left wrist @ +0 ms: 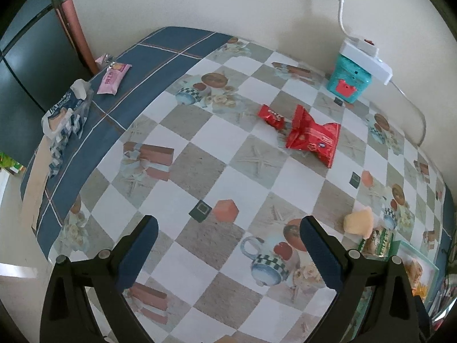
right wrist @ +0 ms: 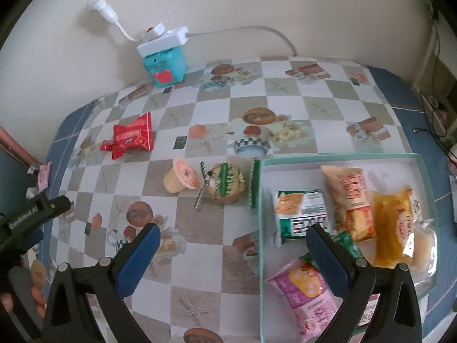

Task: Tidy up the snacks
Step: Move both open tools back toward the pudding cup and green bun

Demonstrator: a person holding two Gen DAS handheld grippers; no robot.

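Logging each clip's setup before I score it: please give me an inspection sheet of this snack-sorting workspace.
Surface: table under a checkered printed cloth with blue border.
Job's things: box holds several packets; red packets, jelly cup and green-striped snack lie outside it; pink packet and blue-white bag at the far edge.
Clutter: teal tin carrying a white power strip.
Grippers: left gripper open, empty; right gripper open, empty, over the box's edge.
Cables: white cord along the wall; dark wires at right.
Surroundings: cream wall.
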